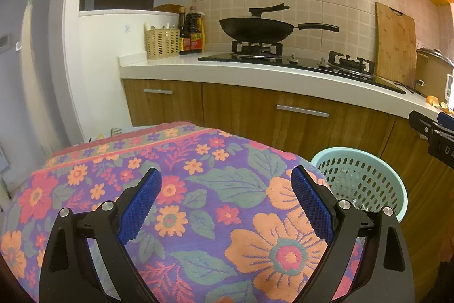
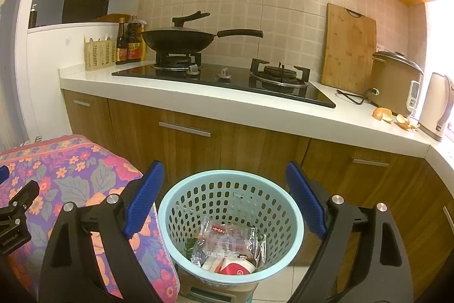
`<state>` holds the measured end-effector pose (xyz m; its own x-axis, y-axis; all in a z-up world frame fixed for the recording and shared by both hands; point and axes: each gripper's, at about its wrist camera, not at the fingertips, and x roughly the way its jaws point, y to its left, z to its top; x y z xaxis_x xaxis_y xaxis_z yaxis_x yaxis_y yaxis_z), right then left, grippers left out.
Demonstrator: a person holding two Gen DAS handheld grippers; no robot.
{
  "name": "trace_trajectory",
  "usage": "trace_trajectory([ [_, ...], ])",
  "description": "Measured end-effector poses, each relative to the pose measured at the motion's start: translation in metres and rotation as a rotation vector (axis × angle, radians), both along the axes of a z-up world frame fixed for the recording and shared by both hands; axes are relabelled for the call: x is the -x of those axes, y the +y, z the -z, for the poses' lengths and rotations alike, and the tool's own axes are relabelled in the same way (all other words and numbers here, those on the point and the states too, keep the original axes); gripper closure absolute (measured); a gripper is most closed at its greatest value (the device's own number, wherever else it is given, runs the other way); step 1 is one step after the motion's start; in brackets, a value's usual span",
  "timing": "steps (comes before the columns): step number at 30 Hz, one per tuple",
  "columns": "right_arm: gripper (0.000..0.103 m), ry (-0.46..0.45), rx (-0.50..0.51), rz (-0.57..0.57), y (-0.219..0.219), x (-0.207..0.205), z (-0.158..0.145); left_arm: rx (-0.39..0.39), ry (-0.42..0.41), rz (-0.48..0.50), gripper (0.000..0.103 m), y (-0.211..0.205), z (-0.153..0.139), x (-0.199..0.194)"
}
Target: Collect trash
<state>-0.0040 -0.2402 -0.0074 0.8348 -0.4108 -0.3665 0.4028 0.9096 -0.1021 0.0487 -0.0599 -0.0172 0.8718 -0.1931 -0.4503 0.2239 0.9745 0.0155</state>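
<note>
A light blue perforated waste basket (image 2: 181, 206) stands on the floor by the wooden cabinets; it also shows in the left wrist view (image 1: 397, 189). Inside lie a clear plastic wrapper (image 2: 227, 240) and a red-and-white cup (image 2: 237, 269). My right gripper (image 2: 224, 200) is open and empty, held above the basket. My left gripper (image 1: 227, 206) is open and empty above a floral-cloth-covered surface (image 1: 198, 161). Orange peels (image 2: 394, 117) lie on the white counter (image 2: 255, 110) at the right, near the kettle; they show at the right edge of the left wrist view (image 1: 435, 102).
On the counter: a gas hob (image 2: 227, 78) with a black wok (image 2: 181, 40), sauce bottles (image 2: 129, 41), a cutlery basket (image 2: 99, 54), a wooden cutting board (image 2: 349, 47), a rice cooker (image 2: 394, 81), a white kettle (image 2: 437, 104). The floral surface (image 2: 76, 178) stands left of the basket.
</note>
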Motion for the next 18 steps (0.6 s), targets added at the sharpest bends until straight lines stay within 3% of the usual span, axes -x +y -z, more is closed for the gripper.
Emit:
trace_trajectory([
  [18,0.012,-0.007,0.007,-0.017,0.0052,0.0019,-0.0063,0.006,-0.014,-0.023,0.013,0.0011,-0.0028,0.0025],
])
